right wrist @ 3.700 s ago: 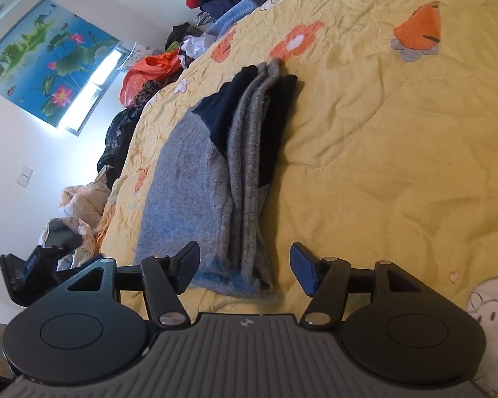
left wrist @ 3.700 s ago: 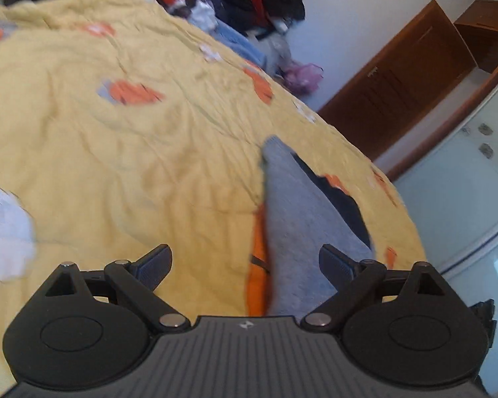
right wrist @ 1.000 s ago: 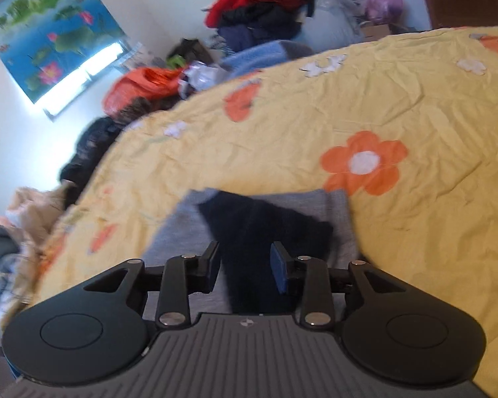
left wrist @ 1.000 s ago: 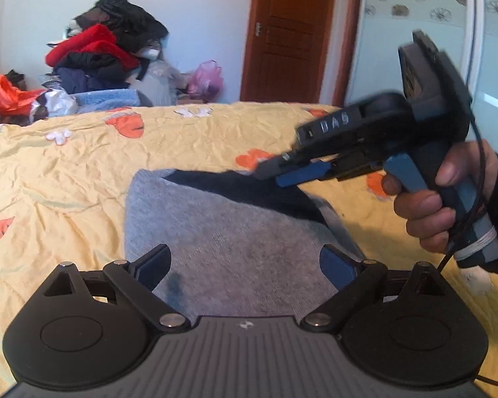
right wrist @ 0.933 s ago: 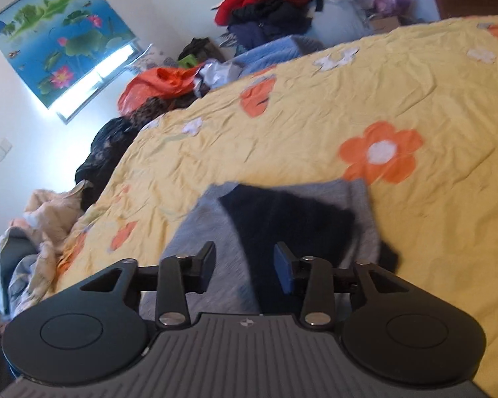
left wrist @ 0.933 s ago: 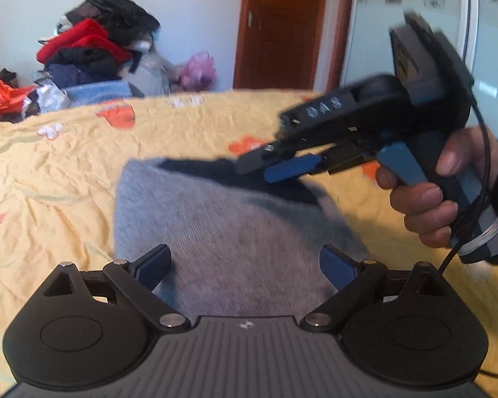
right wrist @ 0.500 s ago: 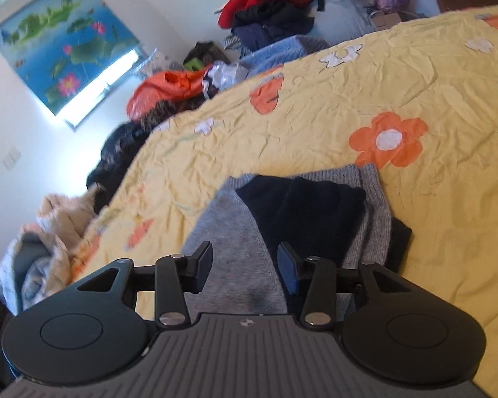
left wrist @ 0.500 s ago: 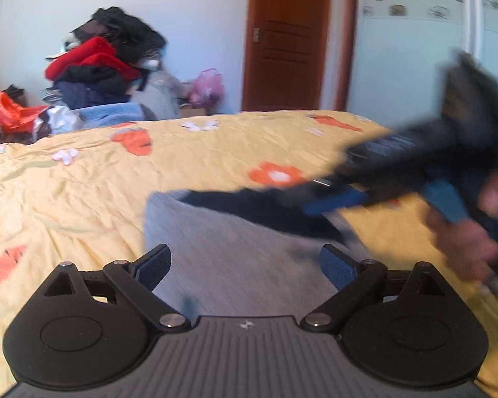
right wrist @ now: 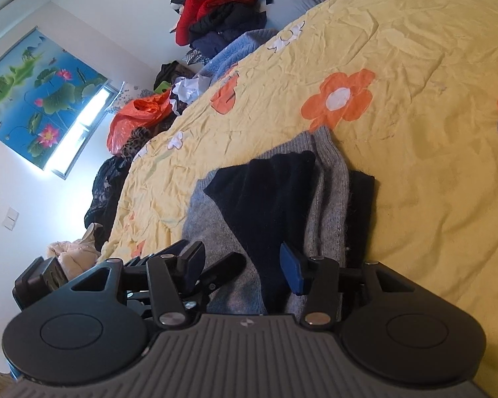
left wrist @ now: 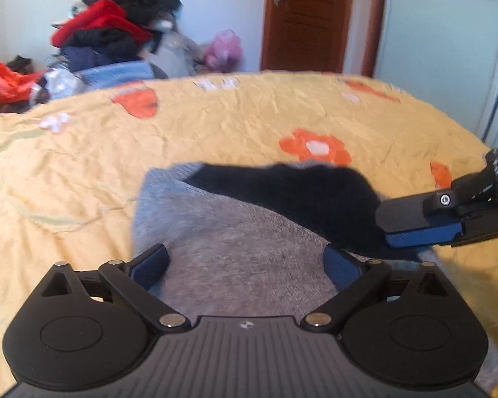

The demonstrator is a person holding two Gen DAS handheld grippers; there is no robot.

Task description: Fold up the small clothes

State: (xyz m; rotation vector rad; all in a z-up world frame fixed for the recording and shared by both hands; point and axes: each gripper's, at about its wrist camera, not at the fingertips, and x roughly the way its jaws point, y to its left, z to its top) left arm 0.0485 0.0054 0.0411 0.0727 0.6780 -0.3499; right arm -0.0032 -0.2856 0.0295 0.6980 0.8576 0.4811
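Garment: a folded grey and dark navy sweater (left wrist: 249, 248) lies flat on the bed, its navy panel on top toward the far edge; in the right wrist view the stacked layers show along its right side (right wrist: 332, 199).
Bed: yellow sheet (left wrist: 215, 126) printed with orange and white flowers, creased all over; one orange flower (right wrist: 338, 99) sits just beyond the garment's far corner.
Left tongs: (left wrist: 245, 262) both fingers spread wide above the grey part of the garment, nothing pinched between the blue pads; whether the tips touch the cloth cannot be told.
Right tongs: (right wrist: 242, 265) jaws parting at this moment, with the navy panel lying in the gap between them and the pads not pressing on it. From the left wrist view they enter from the right (left wrist: 415, 229), just beside the navy edge.
Background: a heap of clothes (left wrist: 113, 36) in red, black and blue beyond the bed; a brown door (left wrist: 308, 16); a lotus-print window blind (right wrist: 33, 99); an orange bag (right wrist: 139, 116) at the bedside.
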